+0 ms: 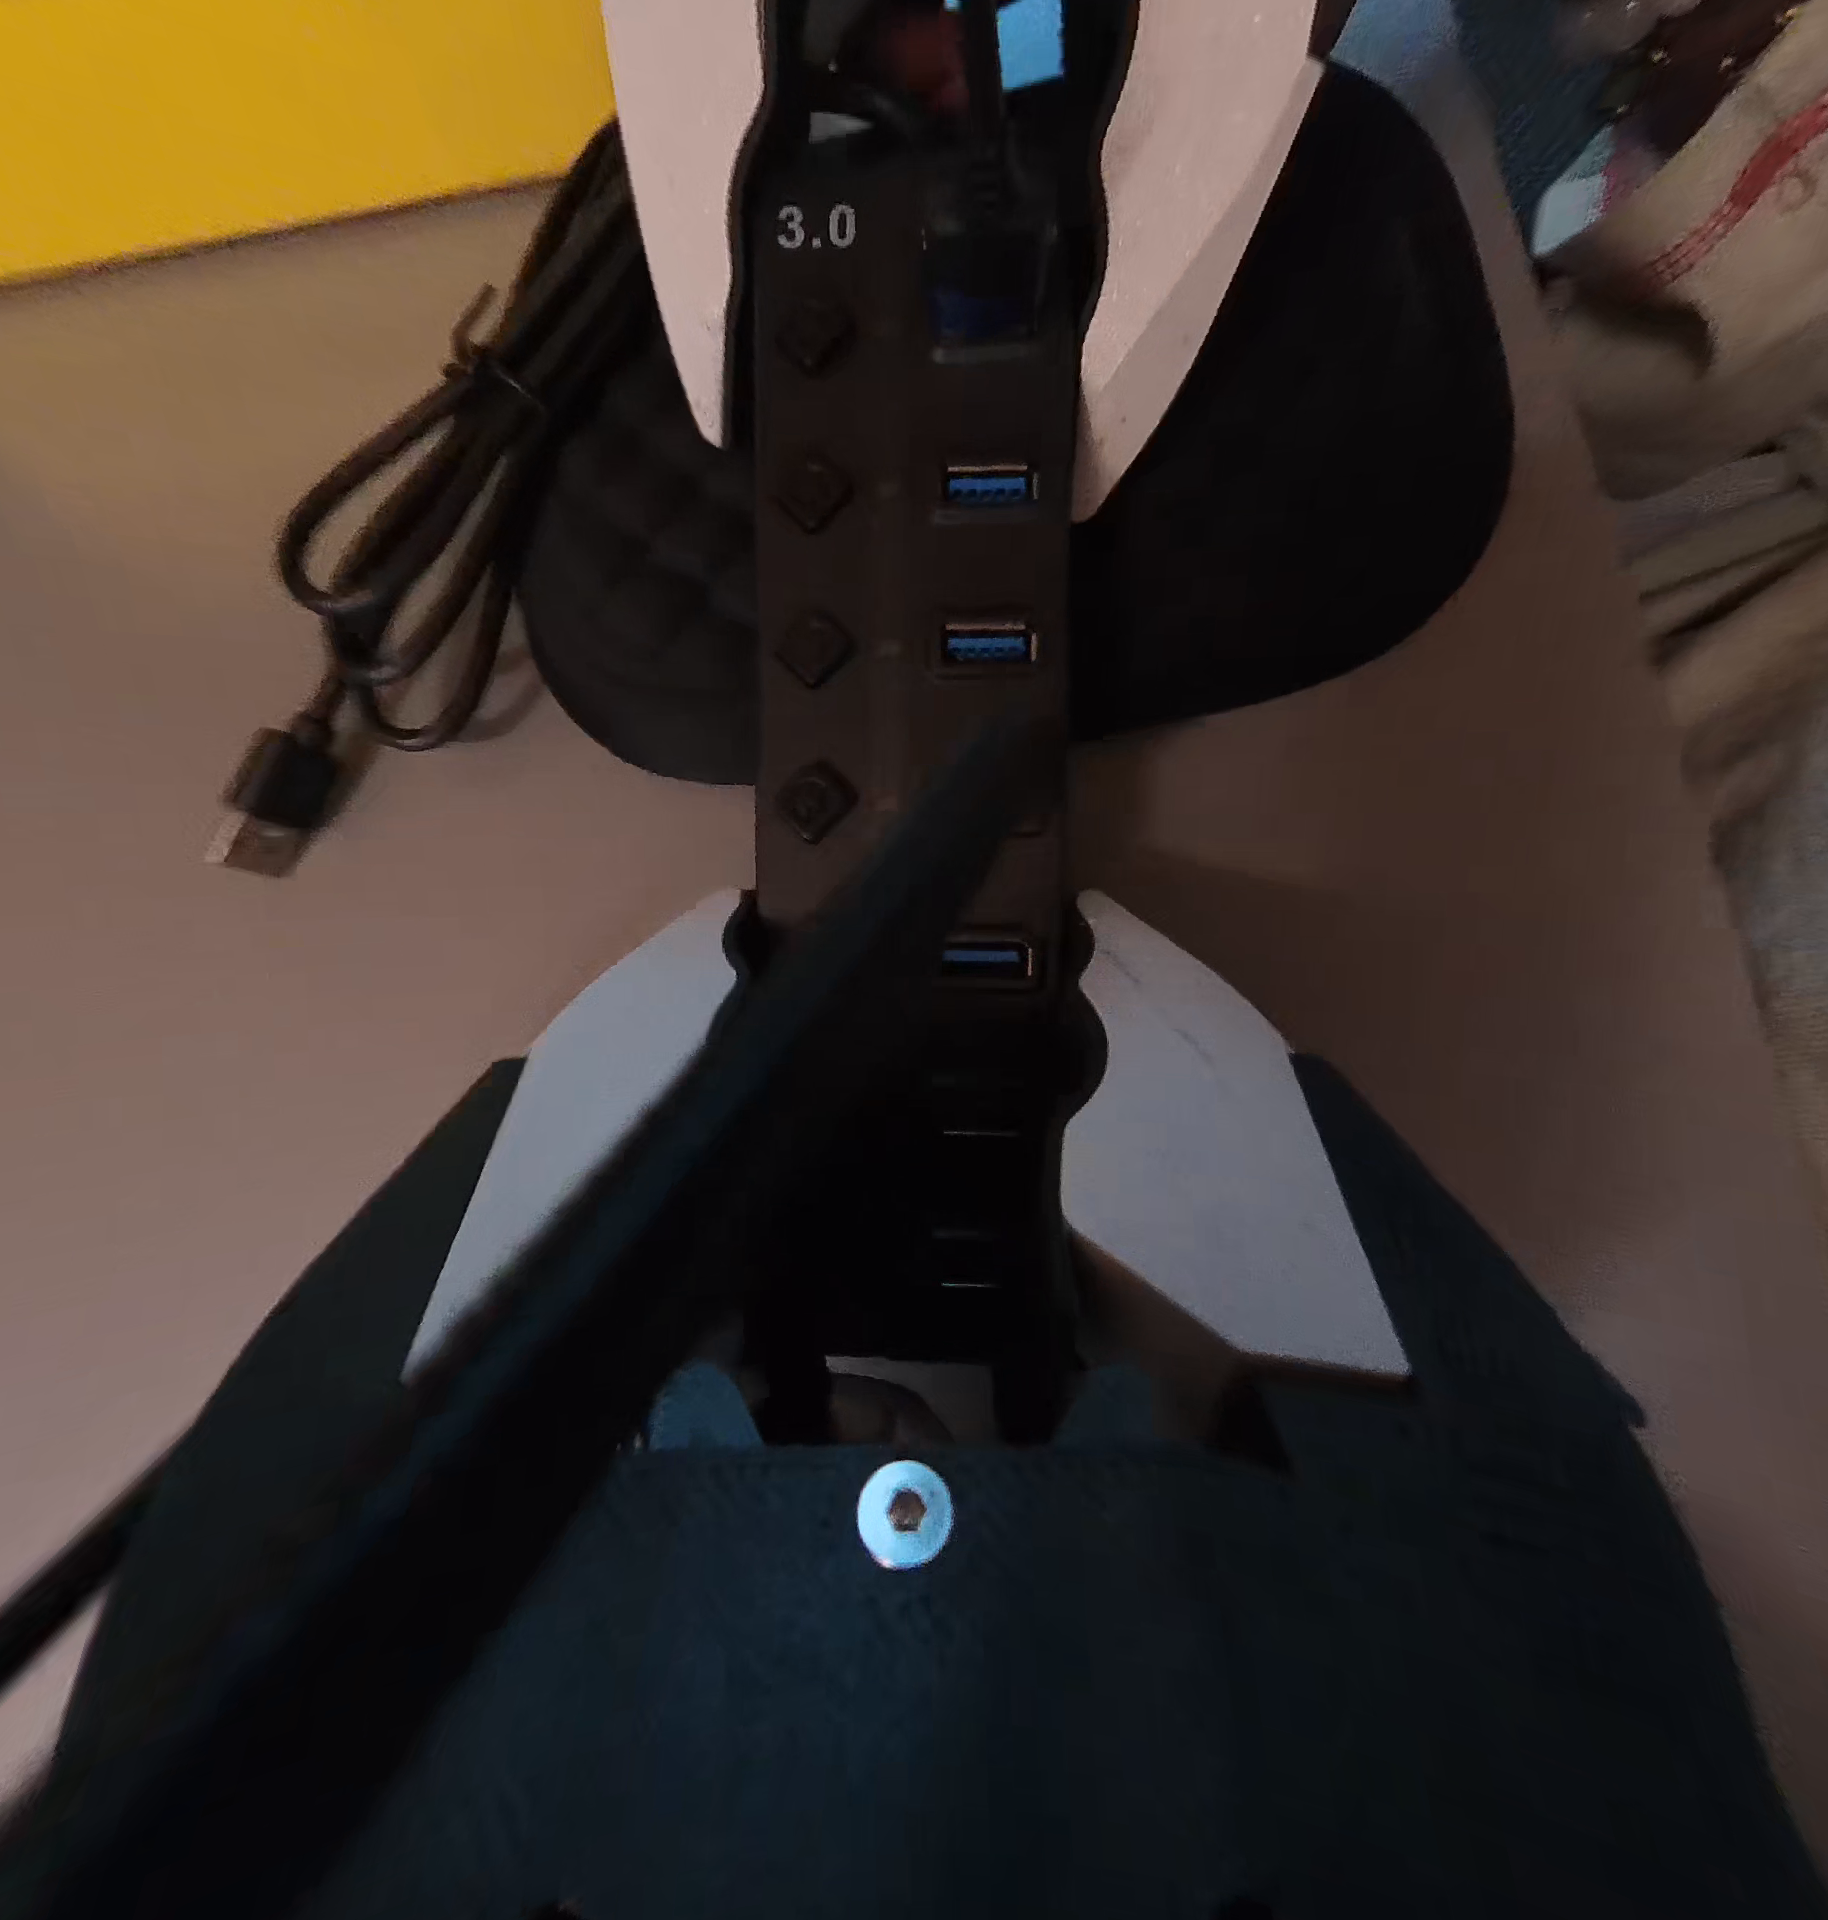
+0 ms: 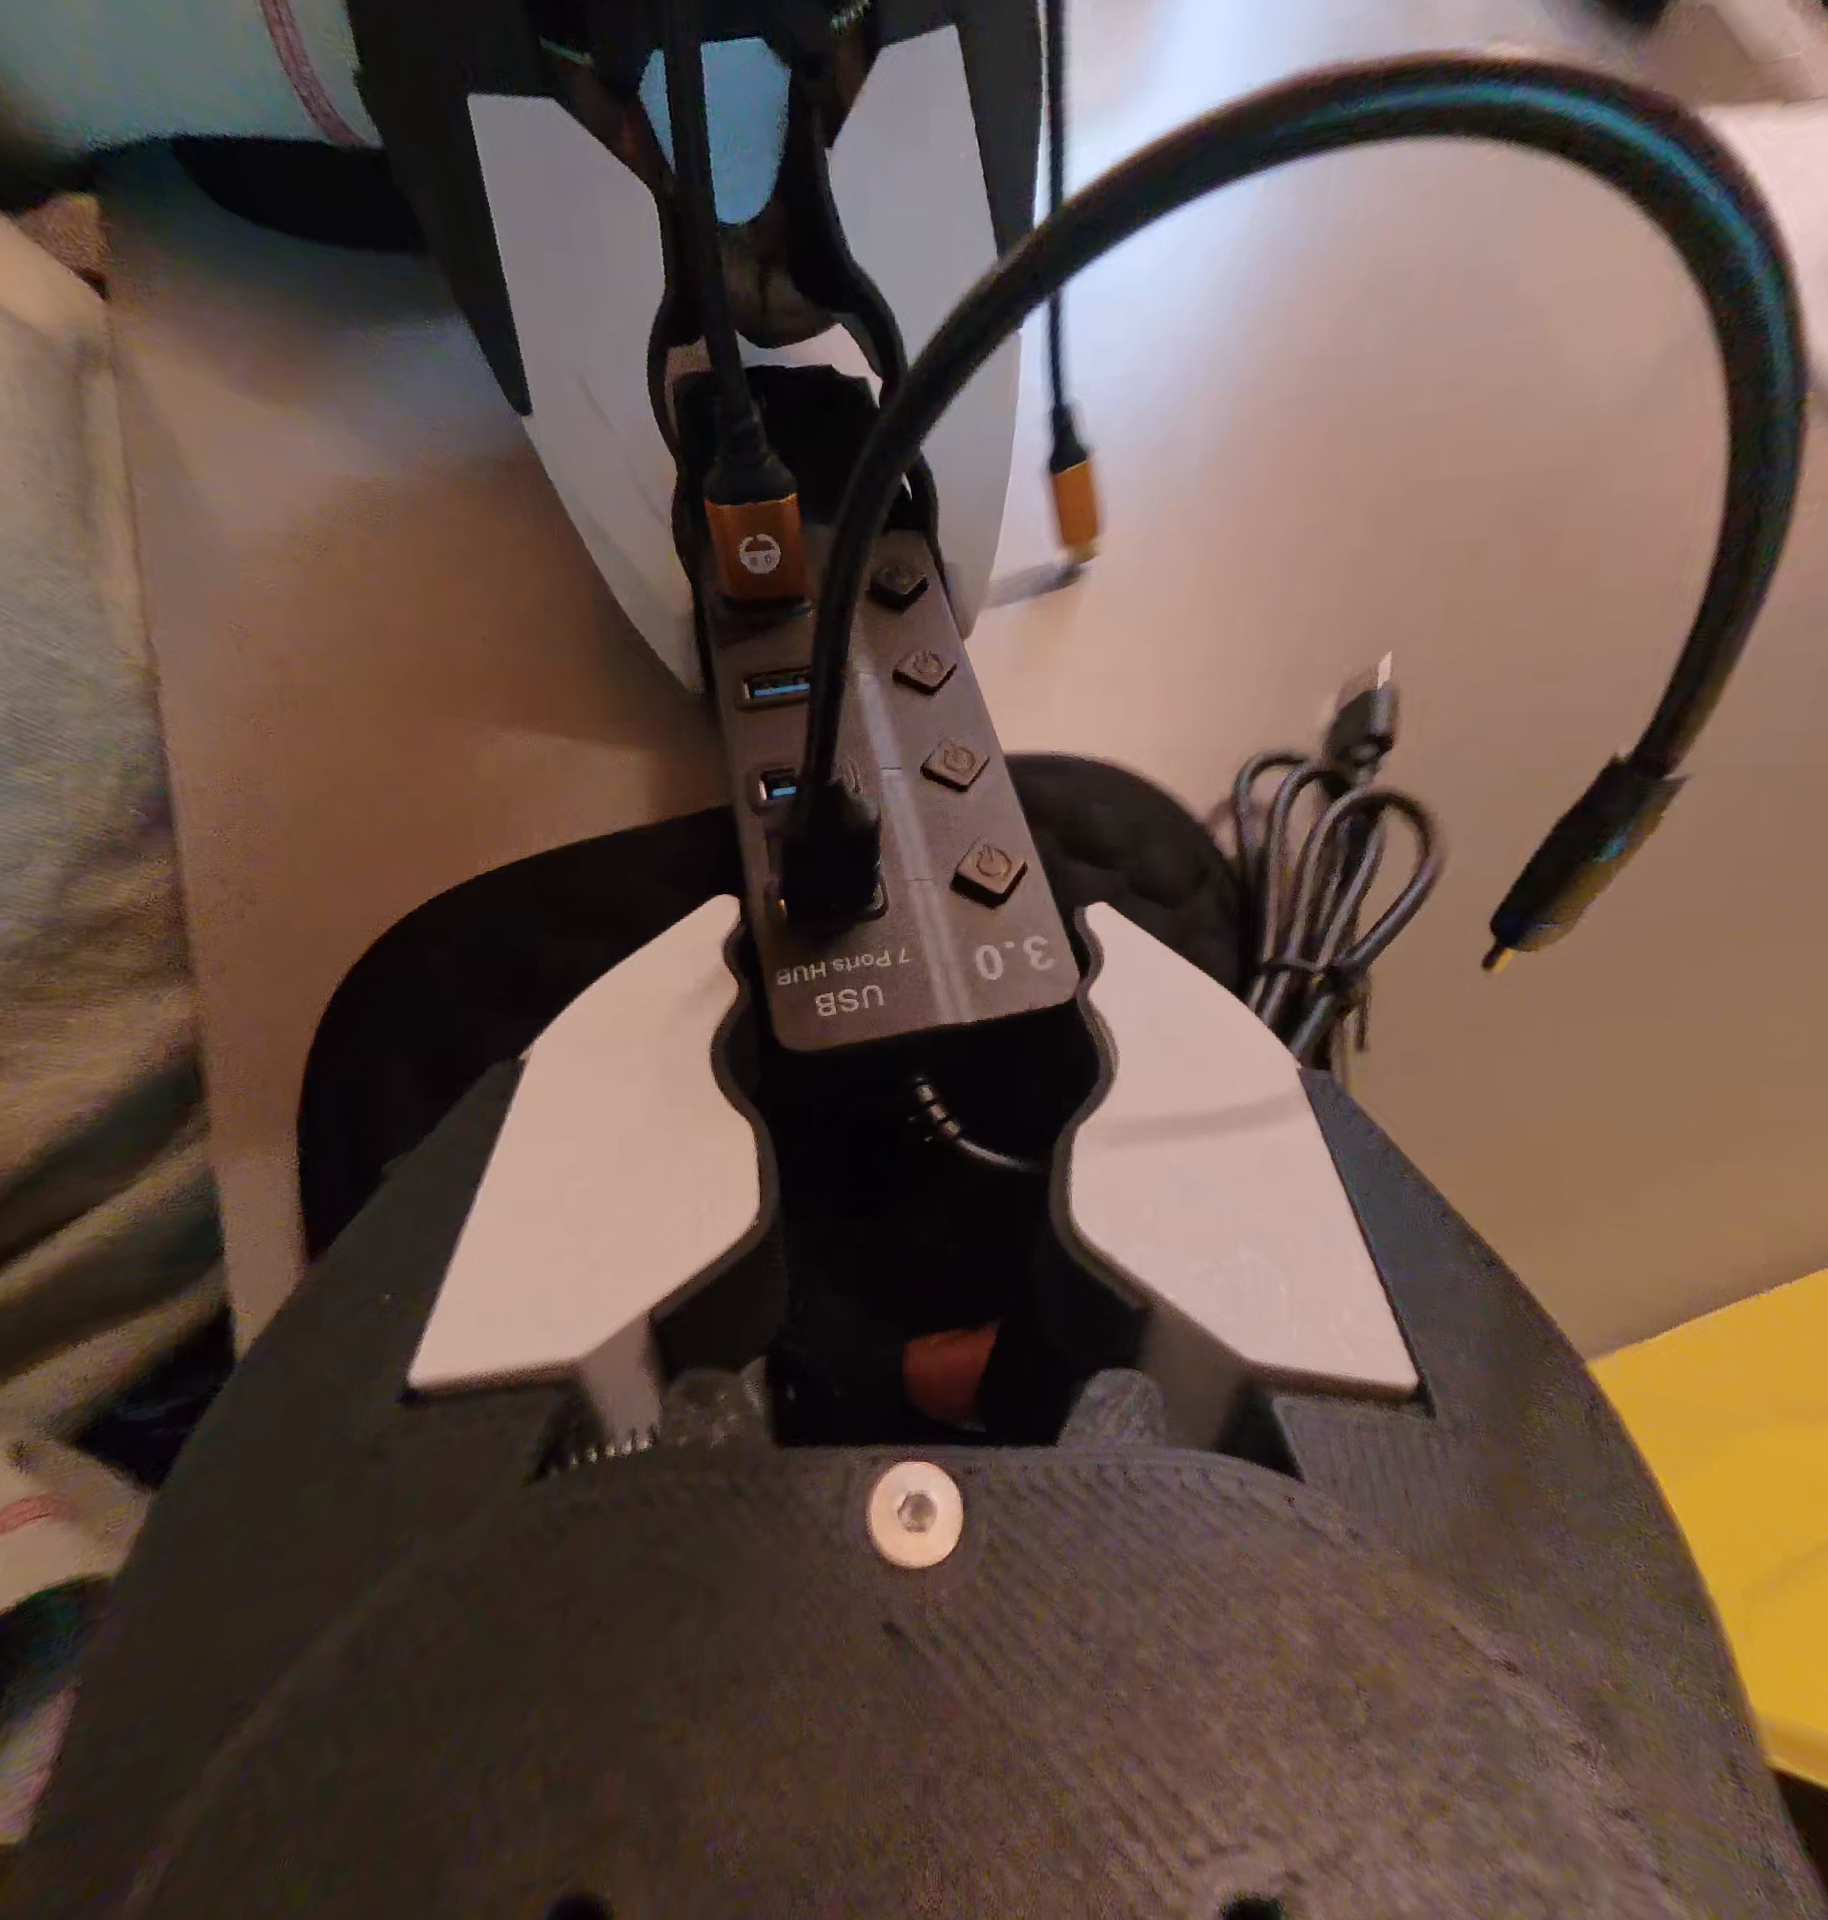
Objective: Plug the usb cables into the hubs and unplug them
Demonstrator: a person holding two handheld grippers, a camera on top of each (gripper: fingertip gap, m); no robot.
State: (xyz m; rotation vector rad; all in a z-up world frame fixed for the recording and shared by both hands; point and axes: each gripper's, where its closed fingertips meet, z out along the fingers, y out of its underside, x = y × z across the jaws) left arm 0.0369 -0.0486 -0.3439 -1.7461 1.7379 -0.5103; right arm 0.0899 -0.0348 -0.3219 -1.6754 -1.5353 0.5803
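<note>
Black hub (image 1: 894, 644) gripped at opposite ends by left tongs (image 1: 910, 925) and right tongs (image 2: 905, 925).

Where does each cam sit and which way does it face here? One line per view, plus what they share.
Left wrist view: on the left gripper, looking along its fingers down the USB hub; the right gripper faces it.
Right wrist view: on the right gripper, looking the opposite way along the hub; the left gripper faces it, beyond a black plug and an orange plug.
Shared: hub, both grippers, bundled cable.
</note>
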